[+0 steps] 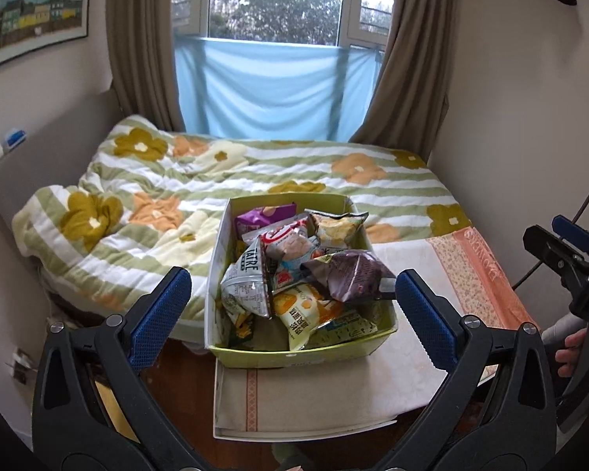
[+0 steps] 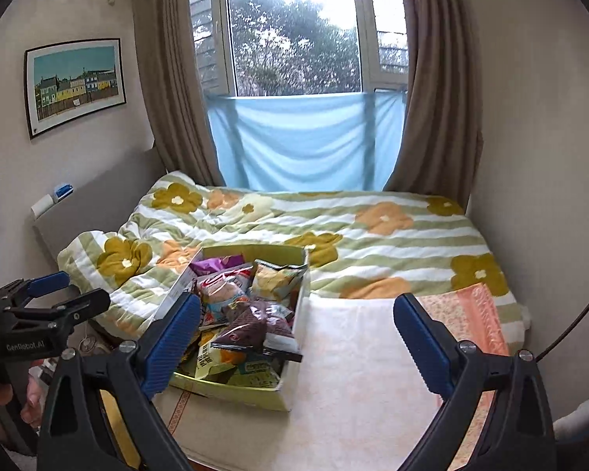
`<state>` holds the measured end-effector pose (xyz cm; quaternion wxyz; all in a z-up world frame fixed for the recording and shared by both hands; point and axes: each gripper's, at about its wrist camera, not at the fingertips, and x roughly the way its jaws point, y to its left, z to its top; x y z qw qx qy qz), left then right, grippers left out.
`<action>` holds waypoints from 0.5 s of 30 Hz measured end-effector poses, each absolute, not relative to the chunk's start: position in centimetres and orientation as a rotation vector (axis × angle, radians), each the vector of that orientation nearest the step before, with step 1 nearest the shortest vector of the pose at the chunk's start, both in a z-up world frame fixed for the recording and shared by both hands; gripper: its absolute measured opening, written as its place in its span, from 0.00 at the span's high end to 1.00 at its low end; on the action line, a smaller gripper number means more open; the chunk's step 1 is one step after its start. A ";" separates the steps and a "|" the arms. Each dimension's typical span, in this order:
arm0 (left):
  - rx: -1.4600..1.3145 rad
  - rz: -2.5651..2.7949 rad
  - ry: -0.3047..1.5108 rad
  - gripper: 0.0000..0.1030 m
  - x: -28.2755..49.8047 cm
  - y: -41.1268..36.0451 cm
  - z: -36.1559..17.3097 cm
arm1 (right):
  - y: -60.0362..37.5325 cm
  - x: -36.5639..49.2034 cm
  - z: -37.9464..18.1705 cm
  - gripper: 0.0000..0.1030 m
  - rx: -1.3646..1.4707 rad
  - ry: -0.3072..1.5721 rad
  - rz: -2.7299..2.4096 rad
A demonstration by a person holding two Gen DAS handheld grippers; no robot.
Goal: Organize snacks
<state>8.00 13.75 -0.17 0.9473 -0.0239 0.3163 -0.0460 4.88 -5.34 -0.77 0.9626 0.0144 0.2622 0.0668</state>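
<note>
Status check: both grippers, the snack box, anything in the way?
Left gripper open, empty. Right gripper open, empty. Green box on the bed's corner, heaped with snack bags. Nothing blocking it.

Open left claw point(image 1: 292, 306) above green box point(image 1: 294, 355) of snack packets point(image 1: 314, 271) on bed point(image 1: 373, 180).

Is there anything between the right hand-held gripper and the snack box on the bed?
Nothing visible. The right hand-held gripper is open and empty, with only air between it and the green box of snack packets. The left hand-held gripper is off to the side.
</note>
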 end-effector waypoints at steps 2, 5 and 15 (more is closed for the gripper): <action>-0.056 -0.086 0.614 0.00 6.0 12.6 0.4 | -6.4 3.4 -0.1 0.05 0.027 0.519 0.127; -0.075 -0.097 0.594 0.00 3.5 11.0 0.7 | -7.7 1.4 -0.2 0.00 0.012 0.530 0.100; -0.044 -0.104 0.576 0.00 -2.0 7.7 0.3 | -10.4 -3.5 -1.1 0.00 0.031 0.540 0.036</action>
